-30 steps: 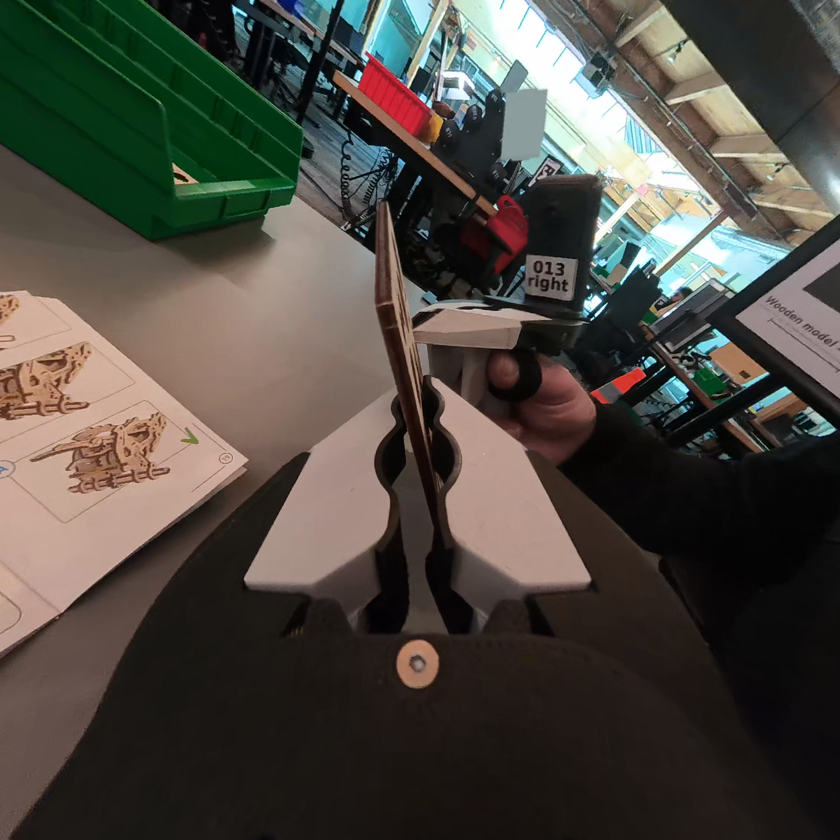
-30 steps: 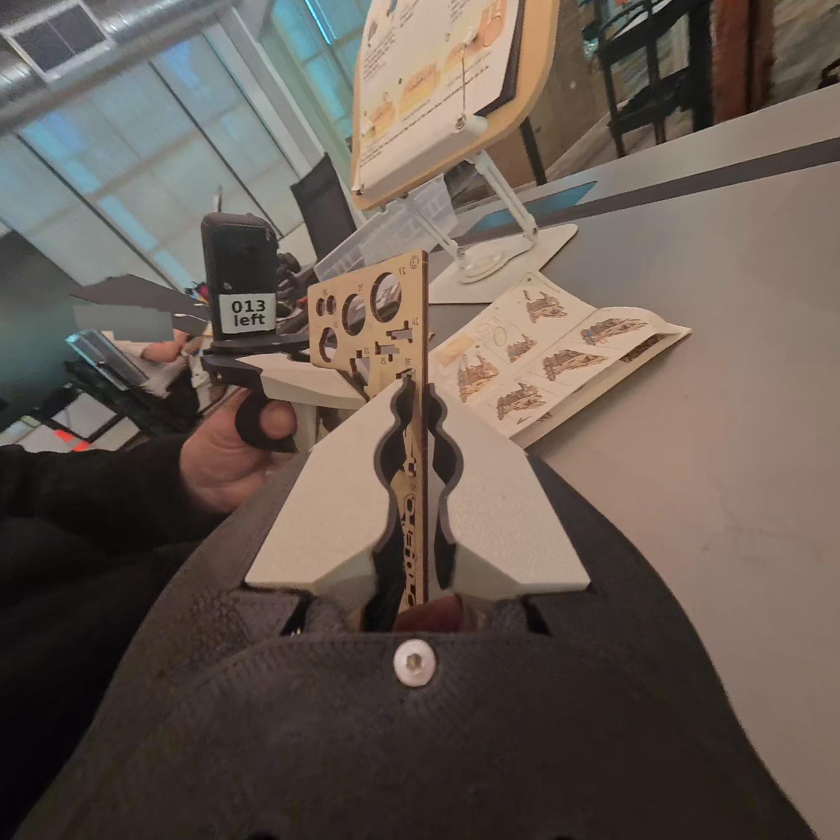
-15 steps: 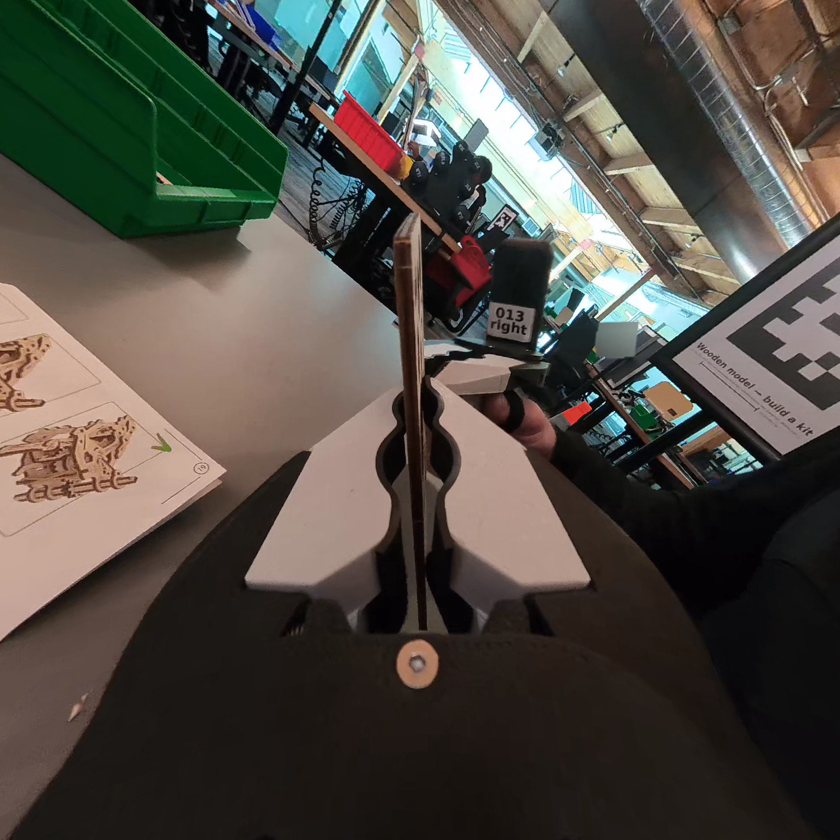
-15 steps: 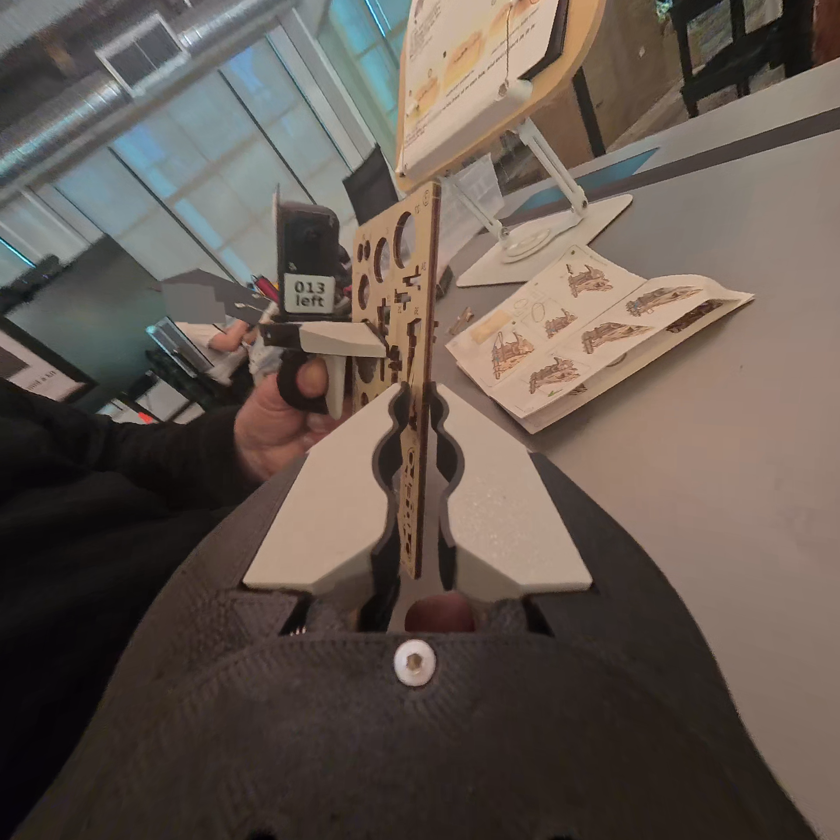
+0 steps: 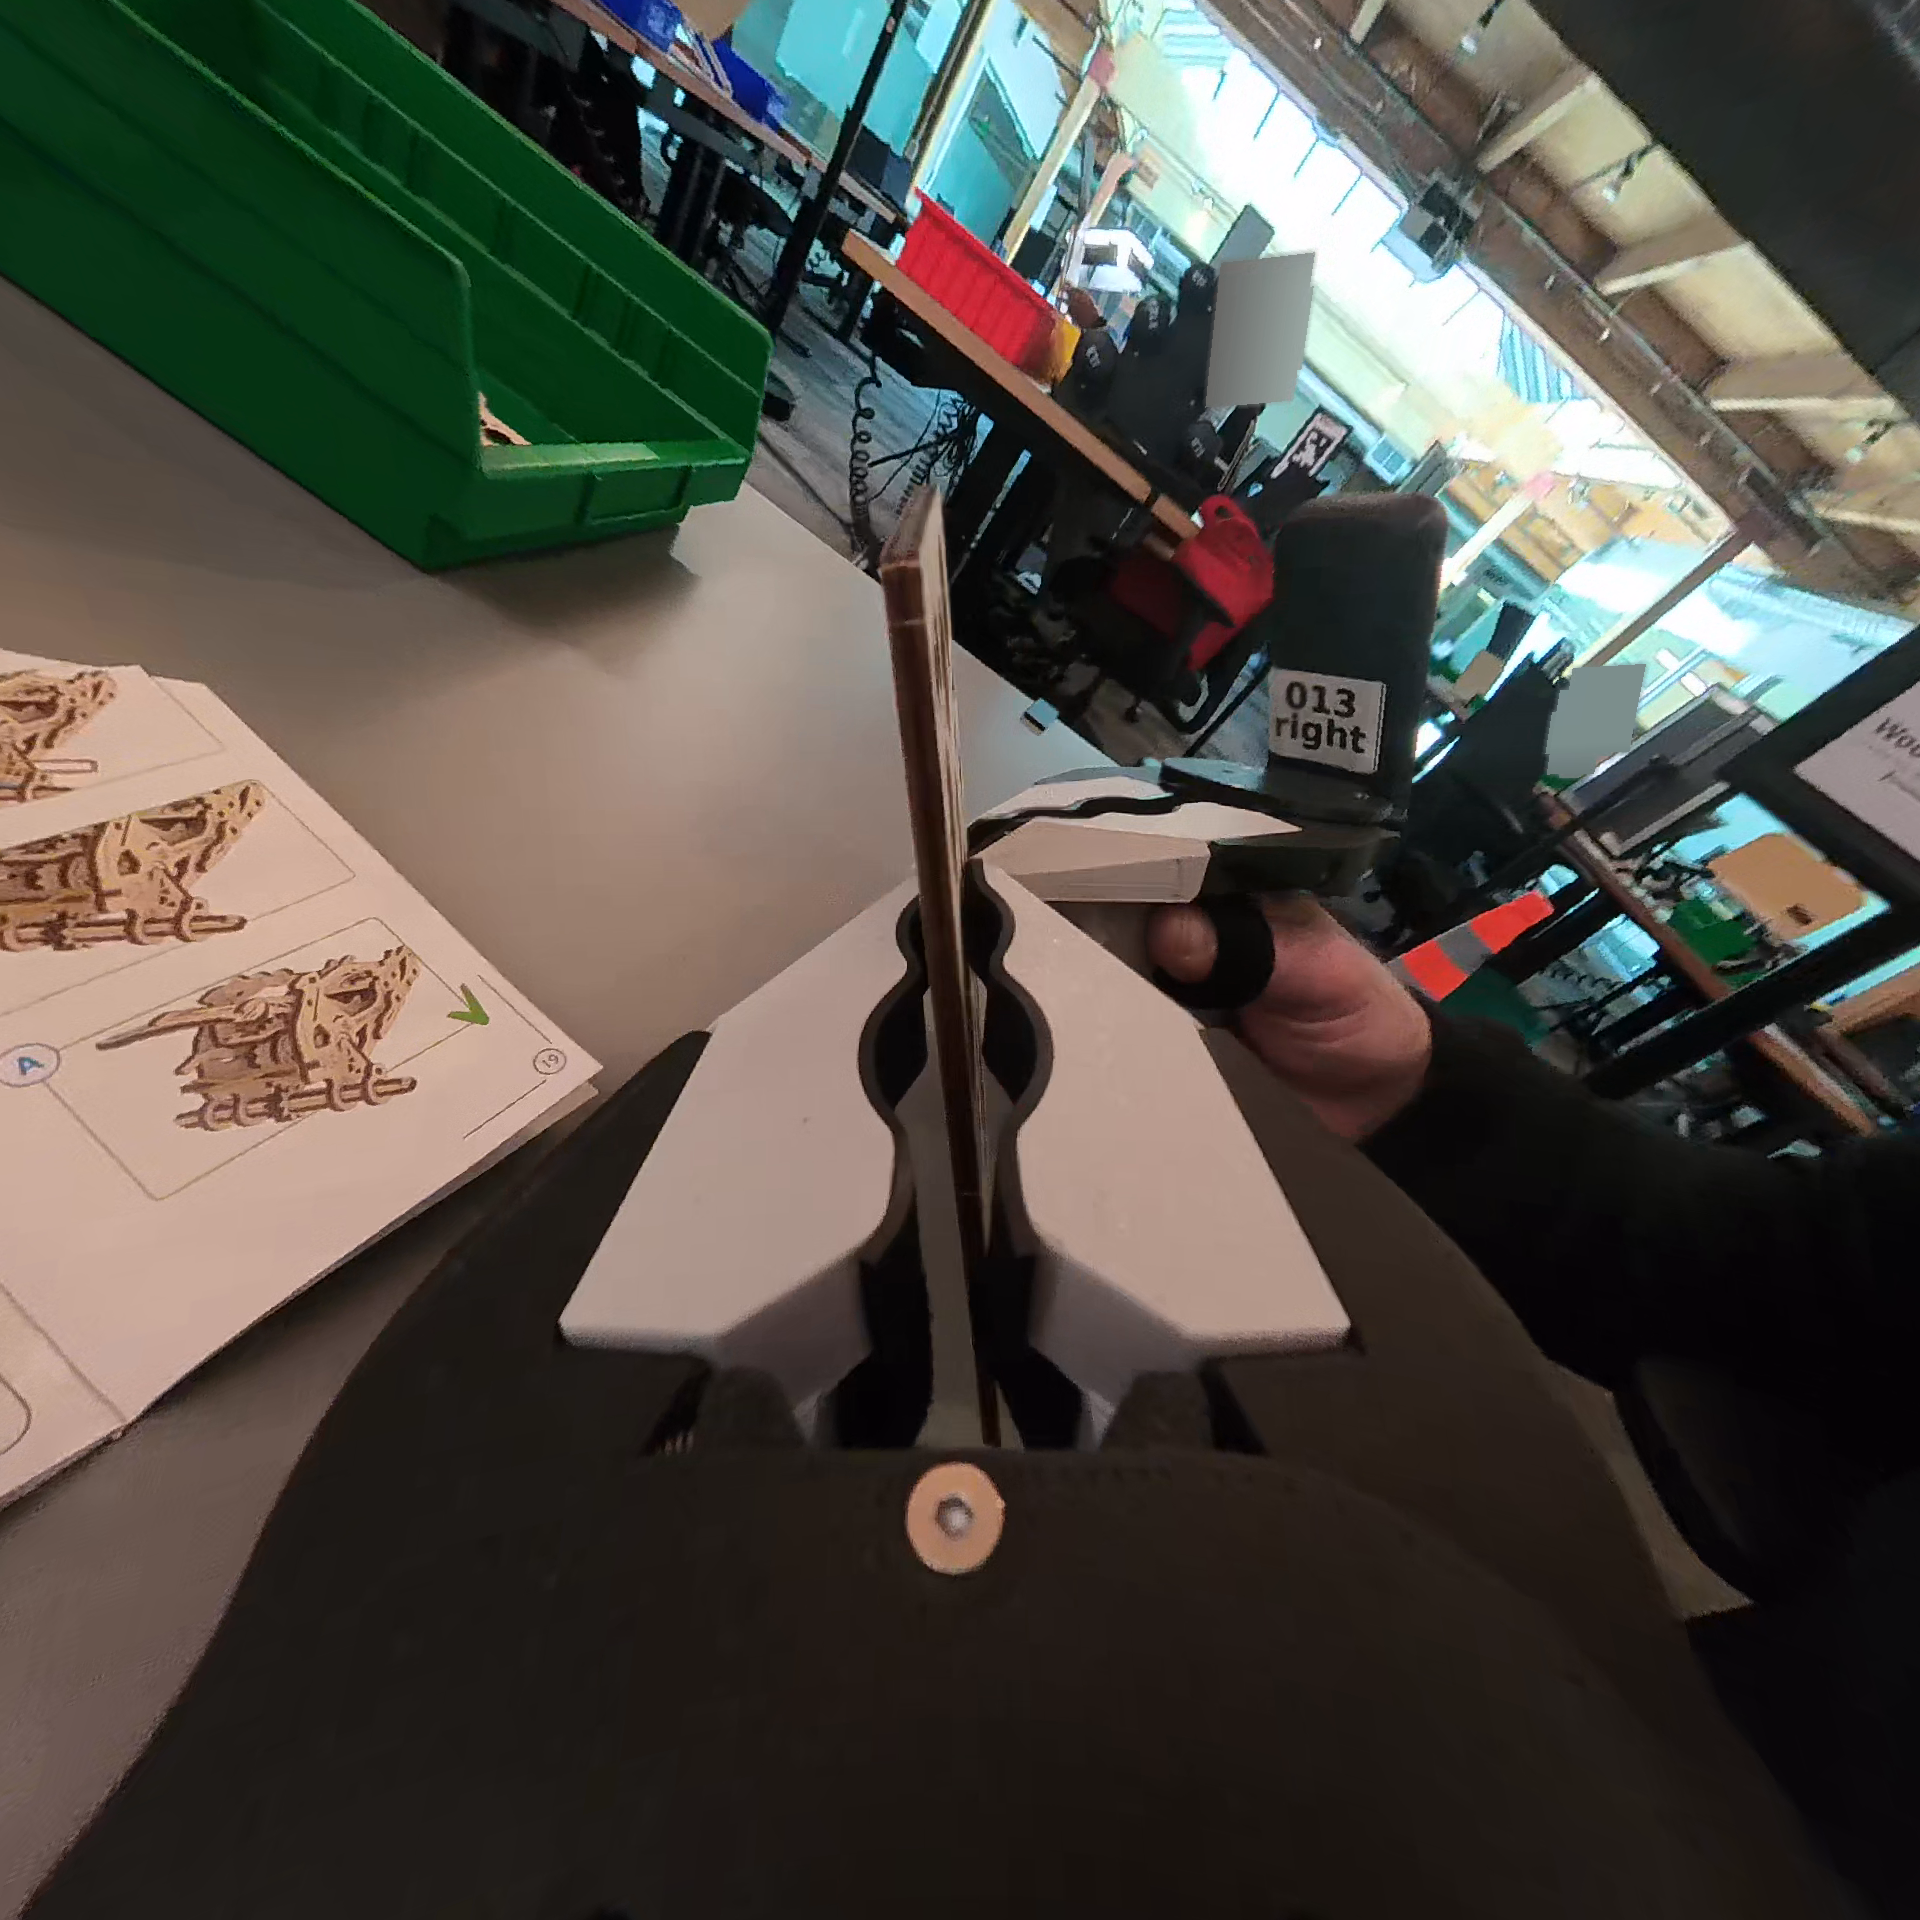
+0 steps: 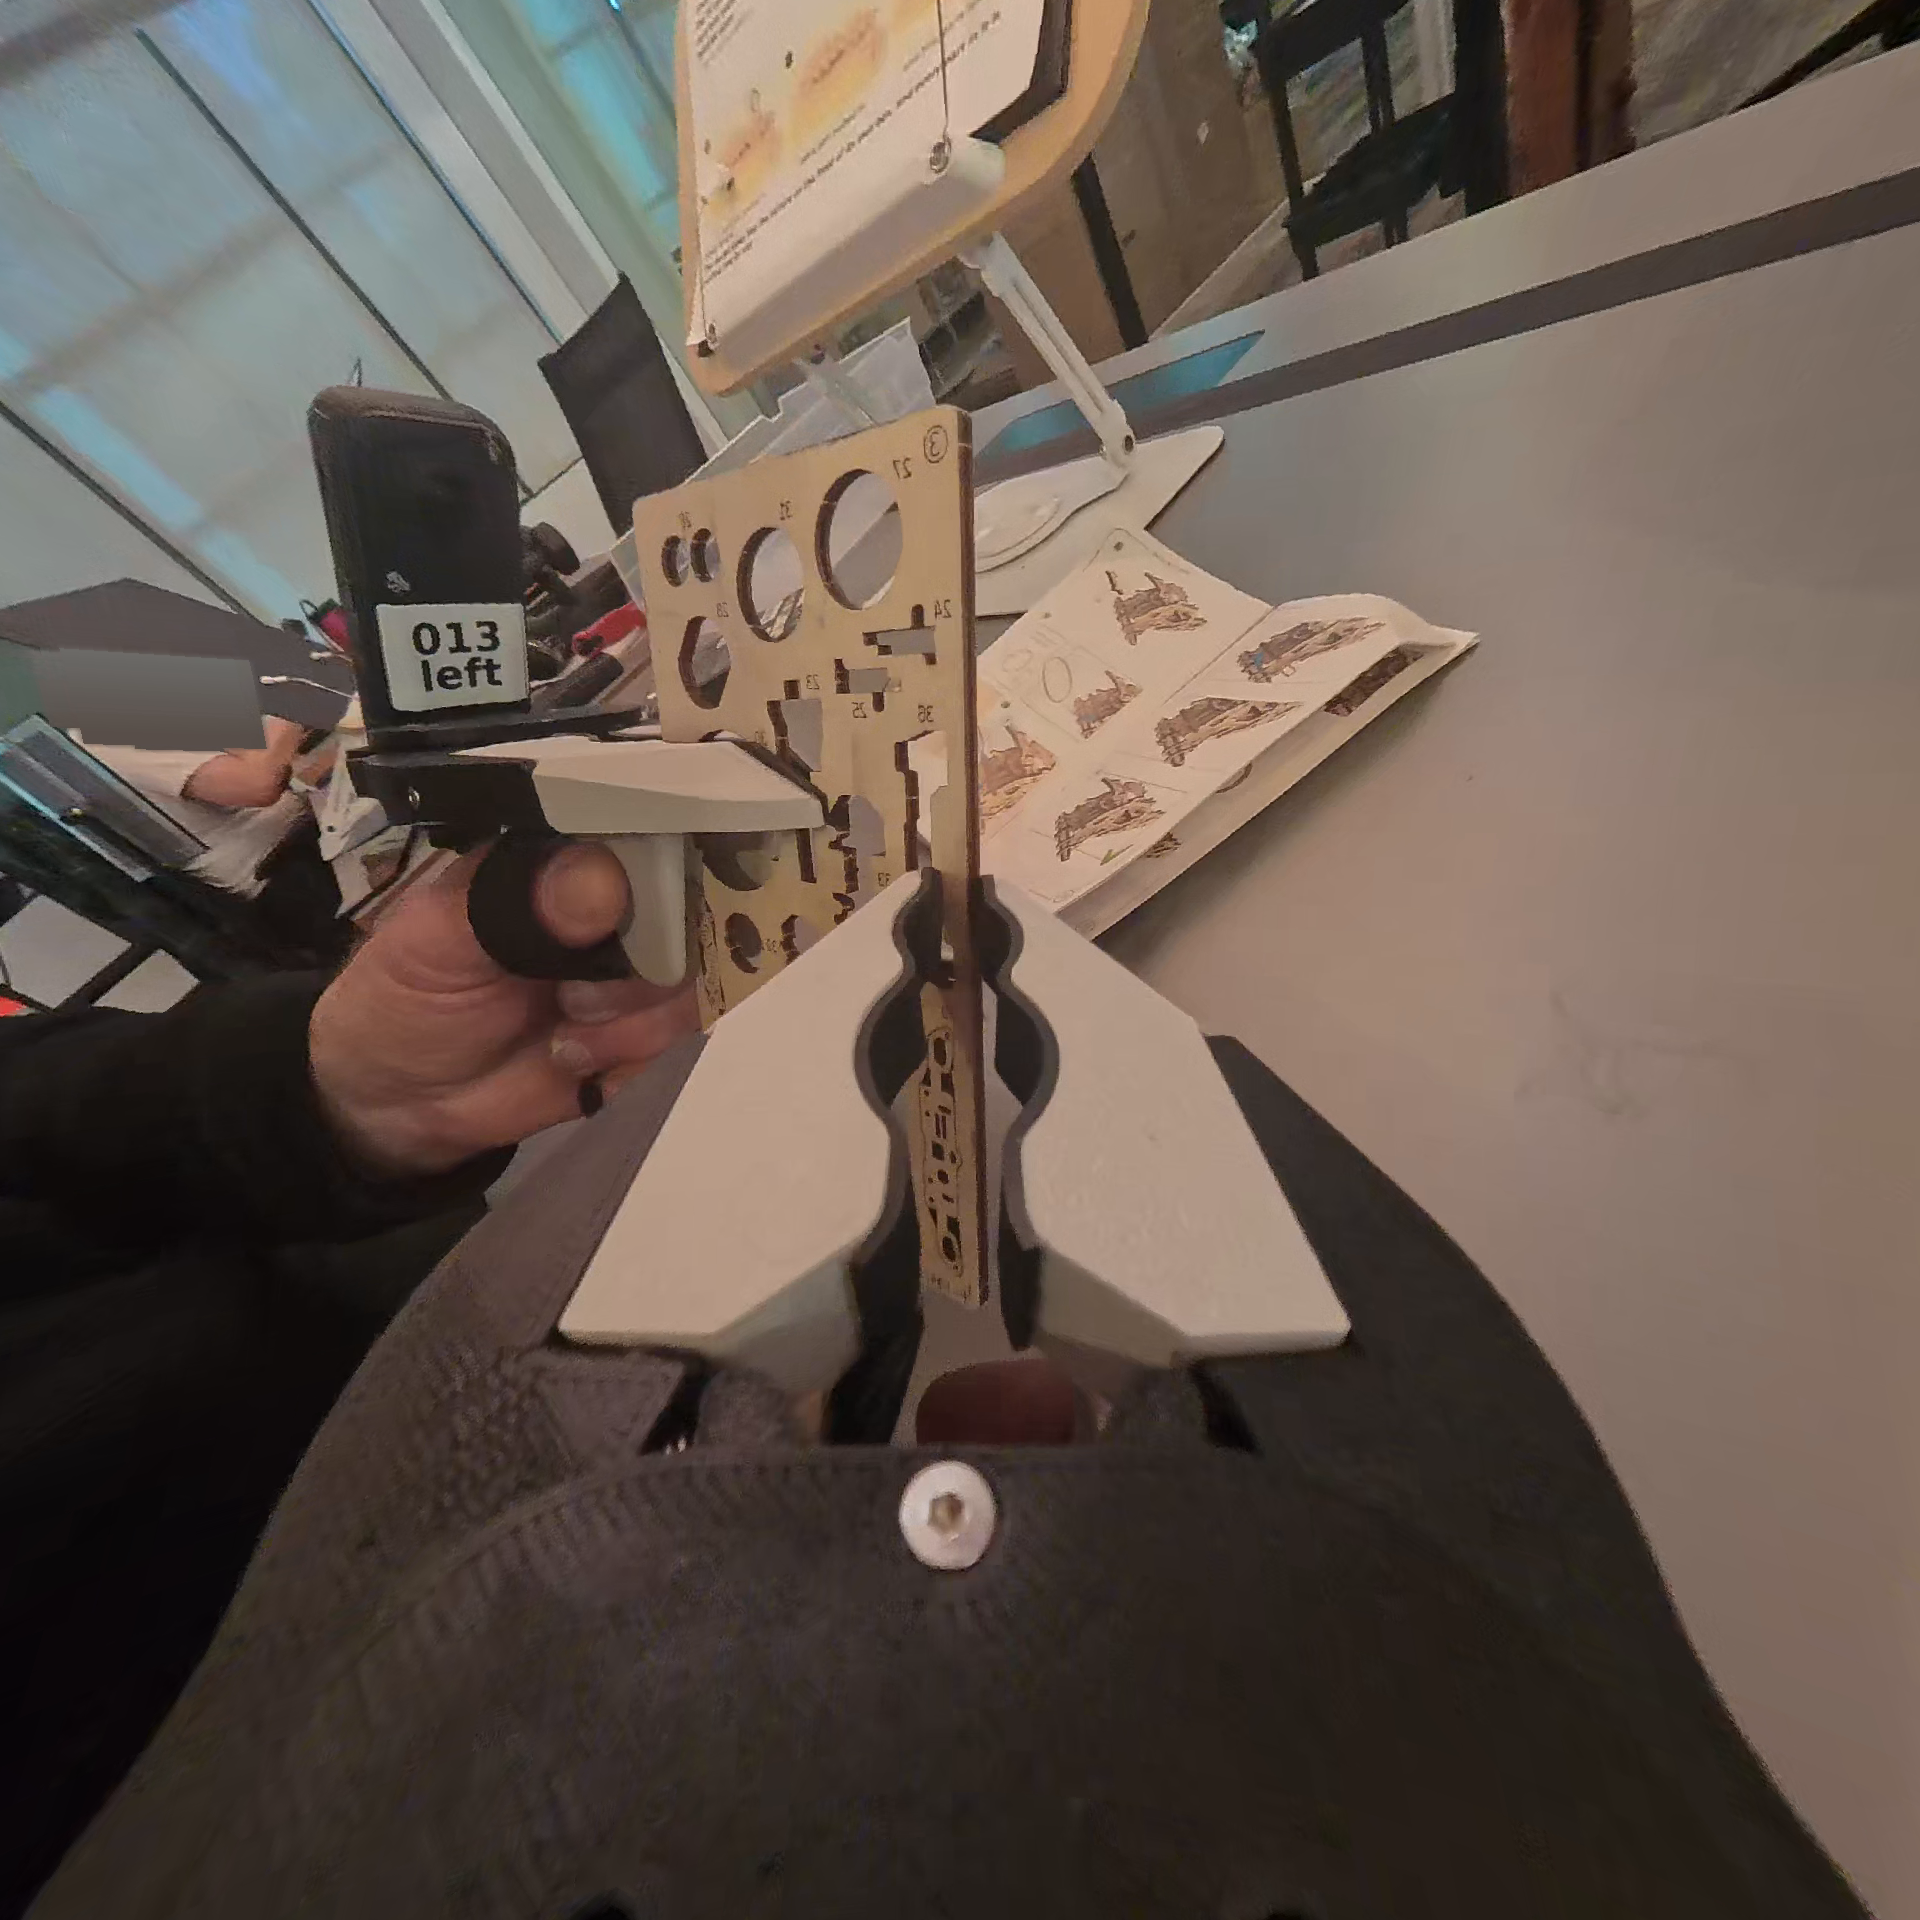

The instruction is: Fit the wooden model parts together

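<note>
The grey table (image 6: pixel 1507 831) runs under everything. At ten o'clock in the left wrist view a green bin (image 5: pixel 343 301) sits on it, with something tan just showing inside; what that is cannot be made out. An open instruction booklet (image 5: pixel 208 987) lies flat at nine o'clock in that view, and in the right wrist view it sits at two o'clock from the gripper tips. Beyond it, at twelve o'clock in the right wrist view, a book stand (image 6: pixel 883 187) on a white foot props up printed pages.

The wooden parts sheet (image 6: pixel 831 644) is held in the air above the table, upright, a thin plywood panel with round and notched cut-outs where pieces are gone. The right wrist view shows its face at a slant; the left wrist view shows only its dark edge, rising toward twelve o'clock.

The left gripper (image 5: pixel 951 914) is closed onto the sheet's edge, its white fingers (image 5: pixel 769 1143) pressed to both faces. The right gripper (image 6: pixel 951 904) is likewise clamped on the opposite edge. Each appears in the other's view: the right gripper at three o'clock of the sheet, the left at nine o'clock, each gripped by a hand (image 6: pixel 468 1029) in a dark sleeve, a finger through the black trigger loop.
</note>
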{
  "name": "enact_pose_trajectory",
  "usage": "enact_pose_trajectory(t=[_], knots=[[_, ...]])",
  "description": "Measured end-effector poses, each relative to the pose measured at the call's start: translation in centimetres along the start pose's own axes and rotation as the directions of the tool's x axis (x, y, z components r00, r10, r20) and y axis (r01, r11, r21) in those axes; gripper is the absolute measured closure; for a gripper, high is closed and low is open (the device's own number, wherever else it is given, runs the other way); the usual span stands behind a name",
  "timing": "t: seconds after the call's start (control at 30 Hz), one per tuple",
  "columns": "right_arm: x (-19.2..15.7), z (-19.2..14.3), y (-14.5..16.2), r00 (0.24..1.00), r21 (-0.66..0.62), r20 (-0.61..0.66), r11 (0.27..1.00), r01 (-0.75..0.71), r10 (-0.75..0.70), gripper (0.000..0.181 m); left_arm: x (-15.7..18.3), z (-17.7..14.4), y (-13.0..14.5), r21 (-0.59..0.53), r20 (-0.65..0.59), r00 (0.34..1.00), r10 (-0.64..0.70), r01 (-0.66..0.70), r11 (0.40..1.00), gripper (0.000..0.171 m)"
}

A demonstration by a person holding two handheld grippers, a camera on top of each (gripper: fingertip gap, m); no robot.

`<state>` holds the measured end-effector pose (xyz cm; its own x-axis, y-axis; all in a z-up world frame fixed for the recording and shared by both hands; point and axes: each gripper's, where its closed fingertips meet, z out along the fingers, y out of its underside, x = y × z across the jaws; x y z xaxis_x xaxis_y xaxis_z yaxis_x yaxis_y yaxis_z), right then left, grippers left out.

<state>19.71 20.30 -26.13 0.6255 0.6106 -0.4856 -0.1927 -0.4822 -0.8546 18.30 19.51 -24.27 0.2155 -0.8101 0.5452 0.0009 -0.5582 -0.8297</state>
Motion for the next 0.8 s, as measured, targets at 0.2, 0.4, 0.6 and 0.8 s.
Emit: enact_pose_trajectory(t=[0.2,0.4,0.6,0.8], knots=[[-0.3,-0.6,0.3,0.999,-0.027,0.049,0.999,-0.019,0.020,0.174,-1.1,-0.6,-0.5,0.043,-0.074,0.980,-0.184,0.188,0.981,0.171],[-0.7,-1.1,1.0,0.997,-0.069,0.072,0.997,-0.022,0.027,0.174,-1.5,-0.6,-0.6,0.056,-0.128,0.944,-0.303,0.312,0.948,0.171],[-0.2,-0.5,1.2,0.999,-0.115,0.039,0.992,0.041,-0.037,0.170,-0.9,-0.1,-0.5,0.042,-0.164,0.924,-0.346,0.357,0.933,0.170],[0.4,-1.0,-0.3,0.979,-0.014,0.114,0.985,-0.169,0.170,0.176,-1.4,0.1,0.0,0.025,-0.178,0.892,-0.415,0.426,0.904,0.171]])
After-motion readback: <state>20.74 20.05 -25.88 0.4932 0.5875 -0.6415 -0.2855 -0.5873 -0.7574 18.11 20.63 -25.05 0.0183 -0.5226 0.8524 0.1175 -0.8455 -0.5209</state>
